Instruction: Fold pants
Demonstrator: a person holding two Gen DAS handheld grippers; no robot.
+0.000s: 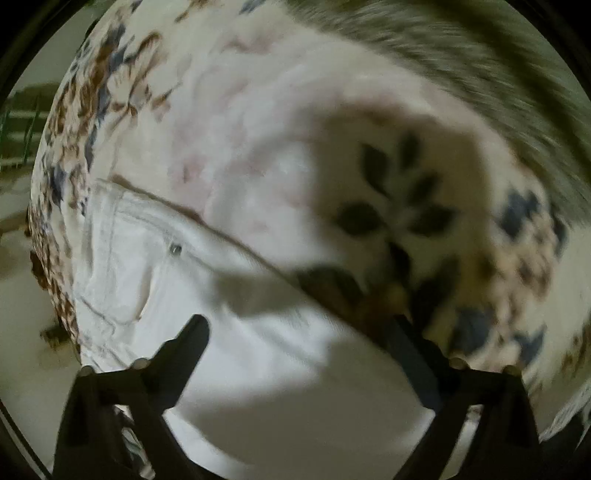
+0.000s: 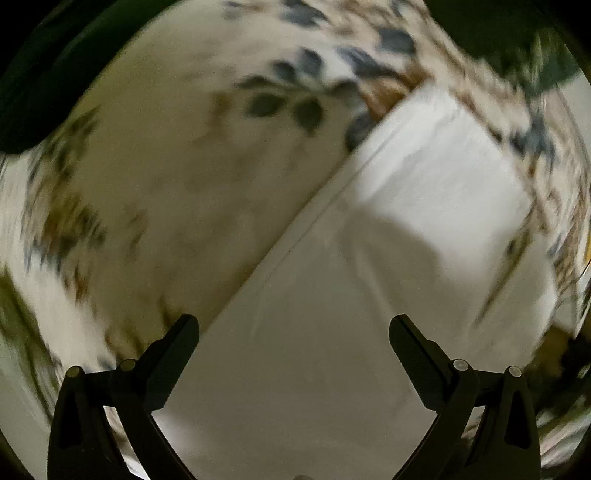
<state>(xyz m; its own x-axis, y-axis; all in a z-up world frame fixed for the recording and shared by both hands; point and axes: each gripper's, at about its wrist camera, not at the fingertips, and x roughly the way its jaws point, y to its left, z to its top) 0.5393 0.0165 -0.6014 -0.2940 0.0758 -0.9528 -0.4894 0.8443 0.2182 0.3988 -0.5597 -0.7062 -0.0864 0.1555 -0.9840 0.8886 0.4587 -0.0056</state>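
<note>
White pants lie flat on a floral bedsheet. The left wrist view shows their waist end with a pocket seam and a small rivet. My left gripper is open and empty just above the white cloth. In the right wrist view a white pant leg runs diagonally up to the right, its straight edge against the sheet. My right gripper is open and empty above that leg. Both views are blurred by motion.
The floral bedsheet surrounds the pants. A grey-green furry blanket lies at the far right in the left wrist view. The bed's edge and a pale floor show at the left. A dark shape sits at the right wrist view's top right.
</note>
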